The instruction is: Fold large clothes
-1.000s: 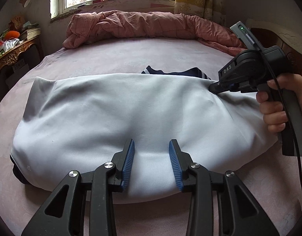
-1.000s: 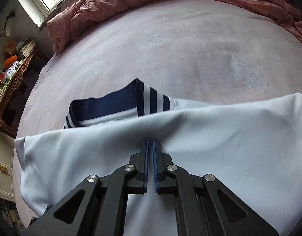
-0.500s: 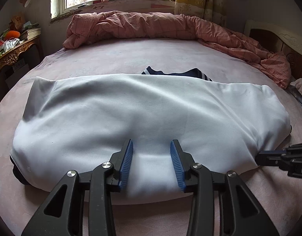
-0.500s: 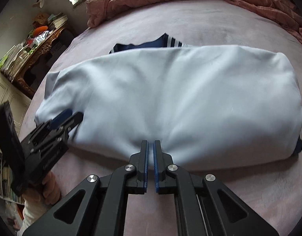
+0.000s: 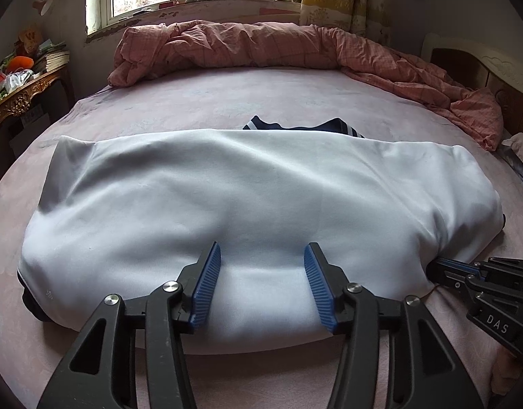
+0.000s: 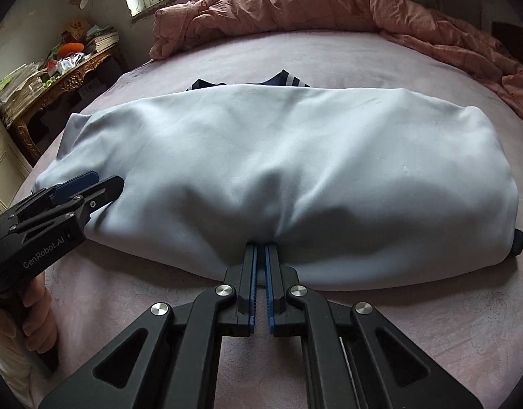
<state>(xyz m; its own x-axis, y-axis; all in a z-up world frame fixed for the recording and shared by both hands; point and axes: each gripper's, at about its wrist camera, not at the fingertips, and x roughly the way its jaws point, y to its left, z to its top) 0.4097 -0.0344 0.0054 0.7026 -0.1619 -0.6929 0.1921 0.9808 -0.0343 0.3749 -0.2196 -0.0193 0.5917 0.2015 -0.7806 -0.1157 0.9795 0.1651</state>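
You're mid-fold: the pale blue-white garment with its navy striped collar [image 5: 254,211] lies doubled across the near edge of the pink-sheeted bed [image 5: 227,95]. Your left gripper [image 5: 261,283] hangs with fingers apart over the near fold. Your right gripper [image 6: 261,259] looks pinched on that edge, fingers nearly together. A second ago it was up at the far hem; now it's down front. Next, I'd say, close the left and lift both evenly.
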